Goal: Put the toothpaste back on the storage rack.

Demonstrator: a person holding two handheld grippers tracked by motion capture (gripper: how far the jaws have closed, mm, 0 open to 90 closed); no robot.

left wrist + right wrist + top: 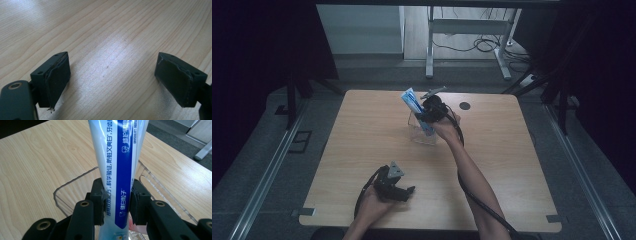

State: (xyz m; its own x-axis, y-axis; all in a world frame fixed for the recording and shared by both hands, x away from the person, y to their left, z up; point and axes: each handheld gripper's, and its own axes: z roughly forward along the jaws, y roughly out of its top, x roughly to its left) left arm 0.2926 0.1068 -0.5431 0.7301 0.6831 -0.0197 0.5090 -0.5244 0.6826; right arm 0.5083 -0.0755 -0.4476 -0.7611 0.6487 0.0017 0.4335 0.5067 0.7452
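— Two grippers on one wooden table [362,135], that's my whole field. Start big: what's on the tabletop?

— From the high view I see the table running wide and bare around a clear plastic container [424,132], which sits a bit beyond the middle, toward the far edge. A small dark round spot [465,105] lies on the wood to the right of it.

— And the toothpaste tube?

— I have the white and blue toothpaste tube [117,170] standing tilted in that container, its upper end leaning to the left in the high view and sticking out above the rim. In the right gripper view the clear wall curves around on both sides of the tube.

— What is my right gripper doing?

— My right gripper [117,202] is clamped on the tube, one pad pressed against each side of it, low on the printed band. From above, the right gripper [432,112] sits right over the container.

— And the left?

— My left gripper [112,80] has its jaws spread wide with just bare wood between them. It rests at the near edge, well apart from the container [397,187].
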